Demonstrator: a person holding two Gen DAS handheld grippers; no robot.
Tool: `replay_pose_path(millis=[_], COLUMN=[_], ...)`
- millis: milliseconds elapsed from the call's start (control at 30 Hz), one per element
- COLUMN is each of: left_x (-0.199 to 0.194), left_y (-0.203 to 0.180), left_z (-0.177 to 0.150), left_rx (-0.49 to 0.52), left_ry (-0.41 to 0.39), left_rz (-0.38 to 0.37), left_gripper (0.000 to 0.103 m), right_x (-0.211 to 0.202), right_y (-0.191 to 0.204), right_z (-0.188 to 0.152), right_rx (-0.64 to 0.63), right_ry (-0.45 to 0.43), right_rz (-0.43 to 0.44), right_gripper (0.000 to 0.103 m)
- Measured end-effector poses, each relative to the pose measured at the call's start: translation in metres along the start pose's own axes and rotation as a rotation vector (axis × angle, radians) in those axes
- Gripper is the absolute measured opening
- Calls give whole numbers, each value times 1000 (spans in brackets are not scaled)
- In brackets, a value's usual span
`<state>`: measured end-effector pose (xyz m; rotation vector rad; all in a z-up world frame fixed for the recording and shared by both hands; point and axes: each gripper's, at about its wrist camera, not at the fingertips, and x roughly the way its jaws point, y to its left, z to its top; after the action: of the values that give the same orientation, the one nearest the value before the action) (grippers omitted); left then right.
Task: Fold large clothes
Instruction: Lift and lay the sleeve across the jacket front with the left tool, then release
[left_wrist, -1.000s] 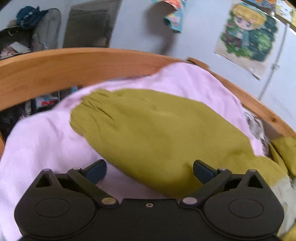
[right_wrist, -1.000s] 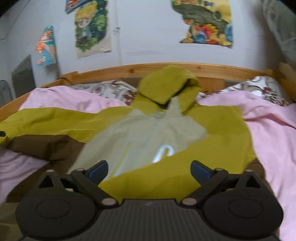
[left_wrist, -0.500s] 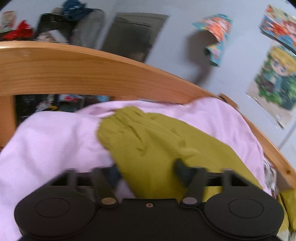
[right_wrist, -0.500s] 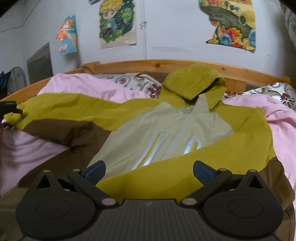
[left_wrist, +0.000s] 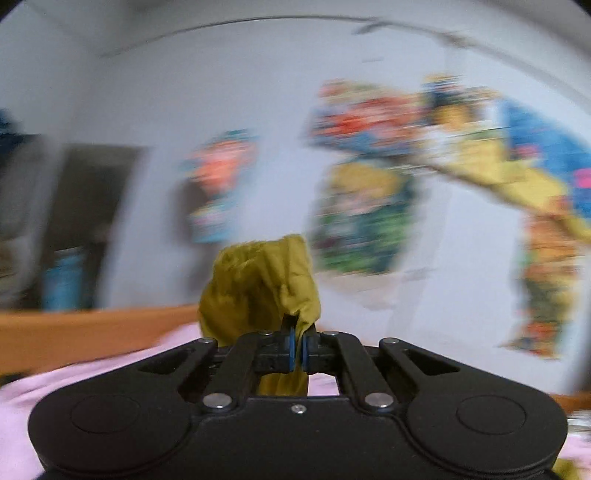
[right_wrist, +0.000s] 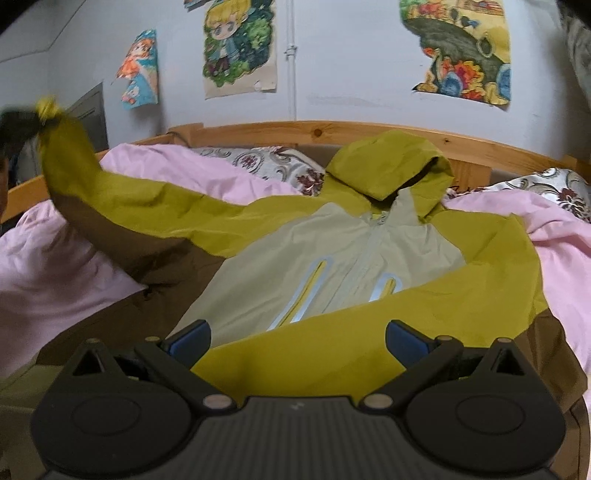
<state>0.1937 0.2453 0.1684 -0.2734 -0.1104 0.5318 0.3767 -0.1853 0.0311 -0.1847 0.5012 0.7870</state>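
- Hooded jacket (right_wrist: 354, 258): olive-yellow, beige and brown; is being displayed front-up across a pink duvet (right_wrist: 66, 266) on a wooden-framed bed (right_wrist: 332, 129), hood toward the headboard, zip closed as far as can be seen.
- Left sleeve cuff (left_wrist: 262, 284): is being pinched by the left gripper (left_wrist: 297, 349); its jaws have just been closing and are now pressed together on a fold of the olive fabric, which bunches above the blue pads (left_wrist: 291, 349).
- Same cuff in the right wrist view (right_wrist: 48, 107): is being held raised above the duvet at the frame's left edge, the sleeve (right_wrist: 122, 206) arching from it down to the shoulder.
- Right gripper (right_wrist: 297, 341): is being held wide apart, nothing between the pads; it is being kept low over the near sleeve (right_wrist: 369, 332), which lies across the jacket's lower front. Contact with the cloth cannot be judged.
- Step in hand, judged: the left sleeve is being carried inward for folding over the chest.
- Handling advice: the cuff is best being guided in a low arc toward the zip line, so that the sleeve creases at the shoulder seam and not mid-arm.
- Handling advice: the body panel is best being pinned by the free gripper, since the slick shell fabric is likely being dragged sideways over the soft duvet.
- Risk, judged: only a small fold is being gripped; a quick pull could be slipping it free.
- Background: posters (right_wrist: 240, 44) on the pale wall; left wrist view is being blurred heavily.
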Motion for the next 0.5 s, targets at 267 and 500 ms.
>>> replay_pose_path(millis=[267, 500], left_x=[-11, -38], left_y=[-121, -183], left_z=[-8, -95], left_rx=[8, -20], left_ry=[62, 374], left_rz=[-590, -874], left_gripper=[2, 2], right_x=[-7, -35], right_y=[-15, -62], right_z=[1, -15], right_rx=[9, 100], right_ry=[14, 36], right_rz=[-73, -171], right_gripper=[103, 103])
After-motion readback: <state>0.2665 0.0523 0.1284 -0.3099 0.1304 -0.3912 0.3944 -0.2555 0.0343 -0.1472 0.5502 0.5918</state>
